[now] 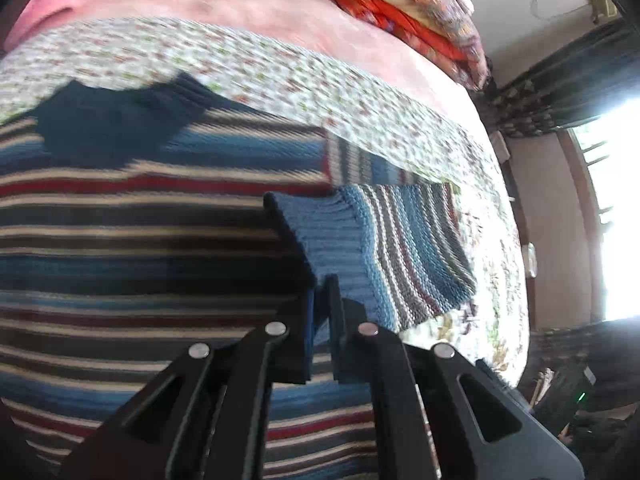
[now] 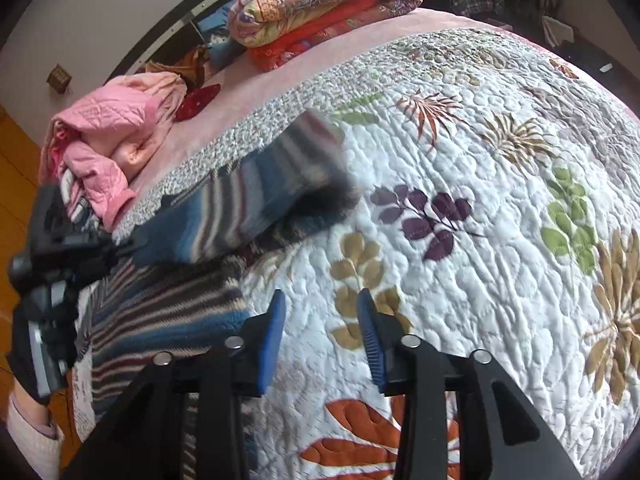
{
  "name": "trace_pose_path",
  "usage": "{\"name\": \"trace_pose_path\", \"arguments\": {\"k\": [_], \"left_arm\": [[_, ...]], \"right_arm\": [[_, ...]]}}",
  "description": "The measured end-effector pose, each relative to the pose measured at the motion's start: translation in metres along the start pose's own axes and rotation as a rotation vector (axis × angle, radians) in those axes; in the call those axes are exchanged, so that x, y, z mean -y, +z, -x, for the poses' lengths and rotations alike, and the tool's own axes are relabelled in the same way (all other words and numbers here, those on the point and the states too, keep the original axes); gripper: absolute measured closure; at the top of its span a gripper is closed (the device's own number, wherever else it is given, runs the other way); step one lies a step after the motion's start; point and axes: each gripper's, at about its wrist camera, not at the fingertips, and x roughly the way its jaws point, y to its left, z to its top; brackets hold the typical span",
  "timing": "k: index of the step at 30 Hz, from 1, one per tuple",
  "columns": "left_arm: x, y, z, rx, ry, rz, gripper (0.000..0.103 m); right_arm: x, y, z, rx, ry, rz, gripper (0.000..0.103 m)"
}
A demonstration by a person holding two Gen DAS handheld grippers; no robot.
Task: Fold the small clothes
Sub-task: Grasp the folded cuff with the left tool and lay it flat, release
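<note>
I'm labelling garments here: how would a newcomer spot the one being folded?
On the leaf-patterned quilt covering the bed lies a knitted sweater. Its blue, red and cream stripes set it apart from the pink padded clothes heaped nearby.

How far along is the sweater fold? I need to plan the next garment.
Early stage. The striped sweater lies spread on the quilt. In hand: the left gripper pinches the sleeve cuff, carrying the sleeve inward over the body. The right gripper is open and empty over the quilt. Left: other sleeve, body folds.
</note>
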Motion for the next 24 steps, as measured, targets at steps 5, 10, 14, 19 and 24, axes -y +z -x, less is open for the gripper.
{"name": "trace_pose_path", "arguments": {"k": [5, 10, 14, 19, 24], "left_arm": [[-0.049, 0.0, 0.04, 0.056, 0.058, 0.031, 0.099], [-0.083, 0.004, 0.076, 0.107, 0.092, 0.077, 0.099], [-0.114, 0.007, 0.108, 0.156, 0.123, 0.108, 0.099], [-0.147, 0.013, 0.127, 0.185, 0.172, 0.142, 0.099], [-0.165, 0.013, 0.103, 0.137, 0.219, 0.135, 0.099]], "right_arm": [[-0.011, 0.025, -0.019, -0.031, 0.043, -0.016, 0.057], [-0.028, 0.046, -0.053, -0.085, 0.06, -0.023, 0.052], [-0.051, 0.055, -0.078, -0.121, 0.072, 0.002, 0.052], [-0.079, 0.055, -0.102, -0.163, 0.077, 0.054, 0.052], [-0.094, 0.05, -0.128, -0.197, -0.008, 0.102, 0.052]]}}
